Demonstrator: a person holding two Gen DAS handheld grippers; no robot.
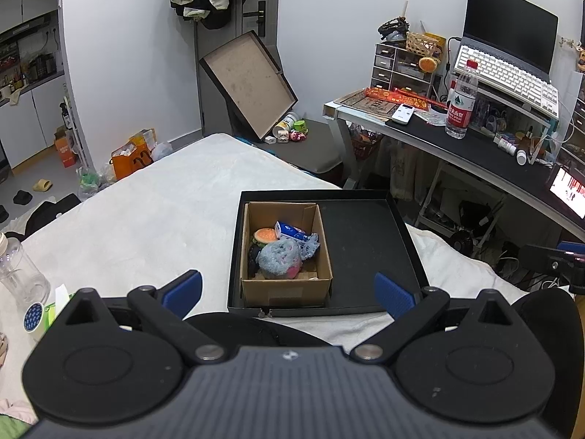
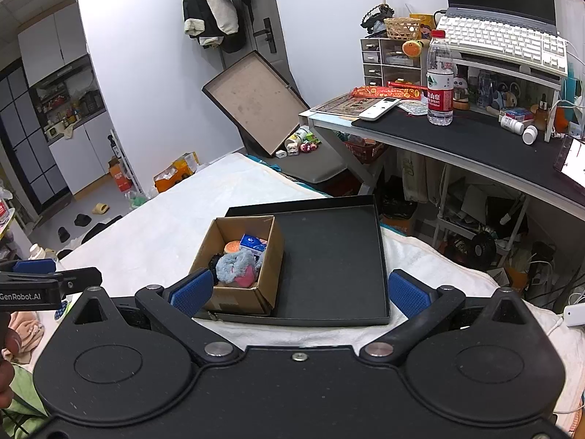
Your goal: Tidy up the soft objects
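A small cardboard box (image 1: 285, 287) (image 2: 268, 256) stands in the left part of a shallow black tray (image 1: 362, 241) (image 2: 329, 256) on the white bed. Inside it lie a fuzzy blue-grey and pink plush (image 1: 279, 258) (image 2: 236, 265), a burger-shaped toy (image 1: 265, 235) (image 2: 233, 246) and a small blue-white tissue pack (image 1: 290, 232) (image 2: 253, 242). My left gripper (image 1: 289, 292) hangs open just in front of the tray, holding nothing. My right gripper (image 2: 299, 291) is open too, near the tray's front edge, its left blue pad (image 2: 192, 291) in front of the box corner.
The white bed (image 1: 146, 212) spreads to the left. A clear plastic bottle (image 1: 20, 274) lies at its left edge. A desk (image 2: 457, 135) with laptop, water bottle (image 2: 440, 77) and clutter stands at right. A large box lid (image 1: 248, 80) leans against the door.
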